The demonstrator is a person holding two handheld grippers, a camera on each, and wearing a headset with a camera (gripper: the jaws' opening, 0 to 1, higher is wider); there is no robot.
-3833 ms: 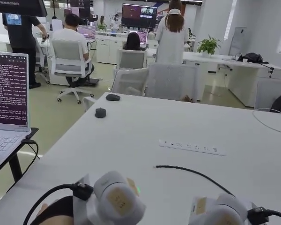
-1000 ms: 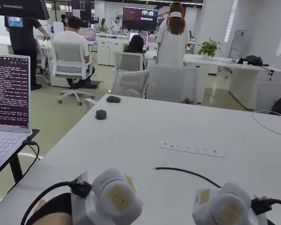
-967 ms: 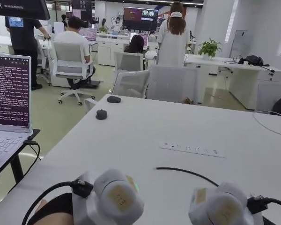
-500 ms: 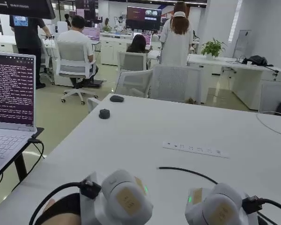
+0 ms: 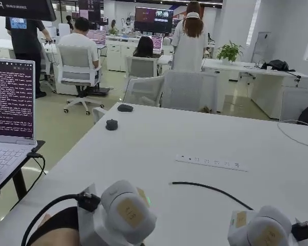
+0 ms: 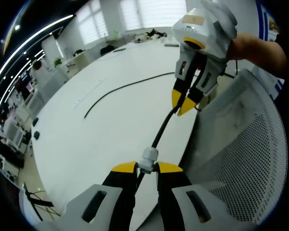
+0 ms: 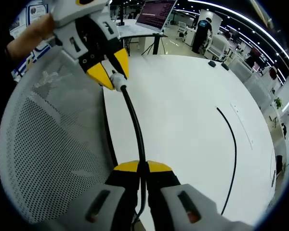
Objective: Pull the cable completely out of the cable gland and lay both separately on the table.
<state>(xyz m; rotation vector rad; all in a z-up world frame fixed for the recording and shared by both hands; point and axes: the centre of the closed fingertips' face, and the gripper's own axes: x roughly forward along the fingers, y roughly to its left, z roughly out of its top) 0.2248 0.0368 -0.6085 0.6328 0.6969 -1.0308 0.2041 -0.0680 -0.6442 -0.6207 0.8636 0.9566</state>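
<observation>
A white table (image 5: 159, 148) in a busy open office carries a power strip (image 5: 210, 162), with a laptop (image 5: 10, 97) to its left. At the near edge the left gripper (image 6: 147, 167) clamps the white gland (image 6: 148, 156), and the right gripper (image 7: 141, 166) pinches the black cable (image 7: 132, 120) threaded through it. The head view has the cable's tail curving over the table; the gripper views catch a mesh chair back (image 6: 241, 144).

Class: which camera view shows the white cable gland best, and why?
The left gripper view: the cable gland sits close and large between the tips of the left gripper, cable leaving it. The right gripper view shows it small, farther off. The head view gives the cable's loose end on the table.
</observation>
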